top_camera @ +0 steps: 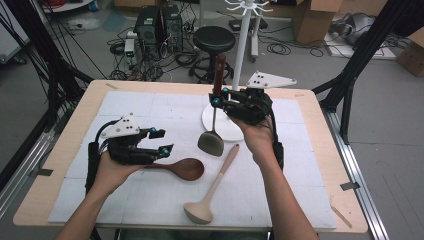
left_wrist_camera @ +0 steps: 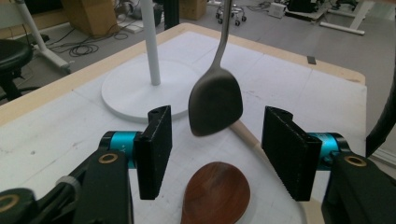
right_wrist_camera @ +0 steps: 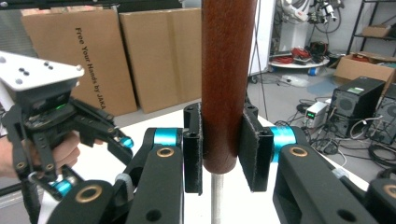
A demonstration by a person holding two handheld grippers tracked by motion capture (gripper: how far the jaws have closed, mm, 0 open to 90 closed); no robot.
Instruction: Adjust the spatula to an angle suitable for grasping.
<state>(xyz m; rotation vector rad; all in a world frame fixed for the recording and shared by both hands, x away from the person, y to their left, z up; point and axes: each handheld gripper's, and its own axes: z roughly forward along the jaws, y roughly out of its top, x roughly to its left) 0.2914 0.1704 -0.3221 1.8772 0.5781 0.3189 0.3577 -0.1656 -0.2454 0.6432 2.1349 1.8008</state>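
Note:
My right gripper (top_camera: 219, 97) (right_wrist_camera: 222, 149) is shut on the dark brown handle (right_wrist_camera: 227, 79) of a metal spatula (top_camera: 211, 142), which hangs upright with its head just above the white mat. In the left gripper view that spatula head (left_wrist_camera: 215, 105) hovers ahead of the jaws. My left gripper (top_camera: 155, 142) (left_wrist_camera: 215, 156) is open, low over the mat at the left. The bowl of a dark wooden spoon (top_camera: 186, 169) (left_wrist_camera: 217, 193) lies below and between its pads, untouched. A beige ladle (top_camera: 212, 187) rests diagonally near the front, and its handle (left_wrist_camera: 245, 135) passes behind the spatula.
A white hook stand rises behind the spatula on a round base (top_camera: 231, 131) (left_wrist_camera: 126, 91). A white mat (top_camera: 125, 107) covers the wooden table (top_camera: 60, 150). Beyond the far edge stand a black stool (top_camera: 214, 40) and computer towers (top_camera: 159, 25). Cardboard boxes (right_wrist_camera: 93, 56) stand farther back.

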